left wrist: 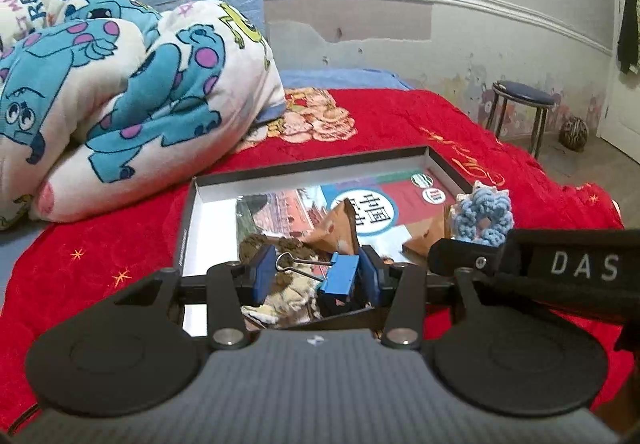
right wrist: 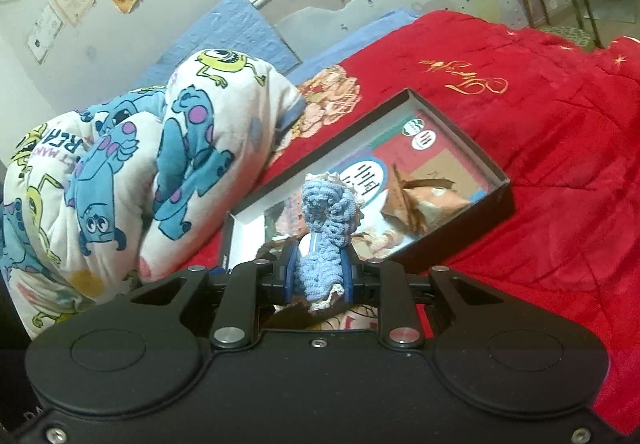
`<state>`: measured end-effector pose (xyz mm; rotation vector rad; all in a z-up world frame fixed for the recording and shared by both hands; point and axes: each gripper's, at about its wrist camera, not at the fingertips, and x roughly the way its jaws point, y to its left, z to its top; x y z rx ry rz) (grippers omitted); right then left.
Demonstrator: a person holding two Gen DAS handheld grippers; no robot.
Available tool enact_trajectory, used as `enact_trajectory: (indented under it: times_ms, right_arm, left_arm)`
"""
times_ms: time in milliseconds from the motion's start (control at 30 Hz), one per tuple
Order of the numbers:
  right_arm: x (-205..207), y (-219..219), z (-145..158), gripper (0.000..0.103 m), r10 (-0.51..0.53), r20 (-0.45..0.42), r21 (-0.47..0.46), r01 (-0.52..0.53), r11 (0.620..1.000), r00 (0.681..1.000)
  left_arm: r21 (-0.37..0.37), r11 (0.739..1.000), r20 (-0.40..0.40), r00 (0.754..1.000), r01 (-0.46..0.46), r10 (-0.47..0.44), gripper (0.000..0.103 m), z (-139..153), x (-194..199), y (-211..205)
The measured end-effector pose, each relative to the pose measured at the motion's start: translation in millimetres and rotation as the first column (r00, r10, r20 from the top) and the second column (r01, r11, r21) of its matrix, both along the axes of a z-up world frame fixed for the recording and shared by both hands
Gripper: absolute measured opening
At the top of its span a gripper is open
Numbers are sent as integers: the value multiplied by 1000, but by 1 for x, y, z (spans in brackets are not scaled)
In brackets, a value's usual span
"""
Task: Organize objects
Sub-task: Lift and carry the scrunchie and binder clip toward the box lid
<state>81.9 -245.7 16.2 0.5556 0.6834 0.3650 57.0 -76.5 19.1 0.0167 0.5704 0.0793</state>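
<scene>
Mid-placement, by the look of it. Left gripper [left wrist: 316, 278] over box [left wrist: 188, 228], jaws part-open, clip [left wrist: 340, 274] against right pad, grip unclear. Right gripper [right wrist: 319, 274] clamps crochet [right wrist: 326, 228] above box; next, lower and release inside.

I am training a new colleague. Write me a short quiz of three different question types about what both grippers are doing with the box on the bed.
1. True or false: the left gripper has its jaws around a blue binder clip.
2. Multiple choice: what does the right gripper hold? A) a brown paper piece B) a blue crochet piece C) a book
3. Fill in: the open box lies on a ____ blanket.

Key
1. True; the clip sits between the jaws, above the box.
2. B; the jaws are shut on it, and it hangs over the box.
3. Red.
</scene>
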Motion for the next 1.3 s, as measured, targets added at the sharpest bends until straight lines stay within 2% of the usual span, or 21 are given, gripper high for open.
enact_trajectory:
  times_ms: [233, 400, 533, 733, 933, 1100, 1300]
  right_arm:
    - [12, 11, 12, 22, 51, 55, -42, -49, 998, 997]
    - [15, 6, 23, 22, 66, 103, -35, -62, 997, 992]
    - [25, -1, 32, 22, 62, 102, -18, -61, 998, 993]
    - [49, 9, 60, 22, 107, 121, -65, -100, 993, 987]
    - [77, 25, 80, 22, 120, 150, -106, -104, 989, 981]
    - [78, 20, 70, 22, 118, 173, -130, -96, 987, 978]
    - [82, -2, 25, 22, 78, 77, -86, -71, 994, 994]
  left_arm:
    - [-4, 1000, 29, 1000, -9, 9, 49, 3, 1, 6]
    - [7, 1000, 46, 999, -12, 11, 49, 4, 5, 8]
    - [-13, 1000, 65, 998, -22, 23, 49, 9, 4, 13]
    - [-31, 998, 76, 996, -50, 52, 49, 12, 1, 22]
    - [26, 997, 47, 996, -77, 76, 49, 5, 8, 19]
    - [56, 995, 8, 996, -87, 87, 49, -3, 14, 17]
    - [94, 991, 1, 995, -95, 95, 49, -17, 20, 10]
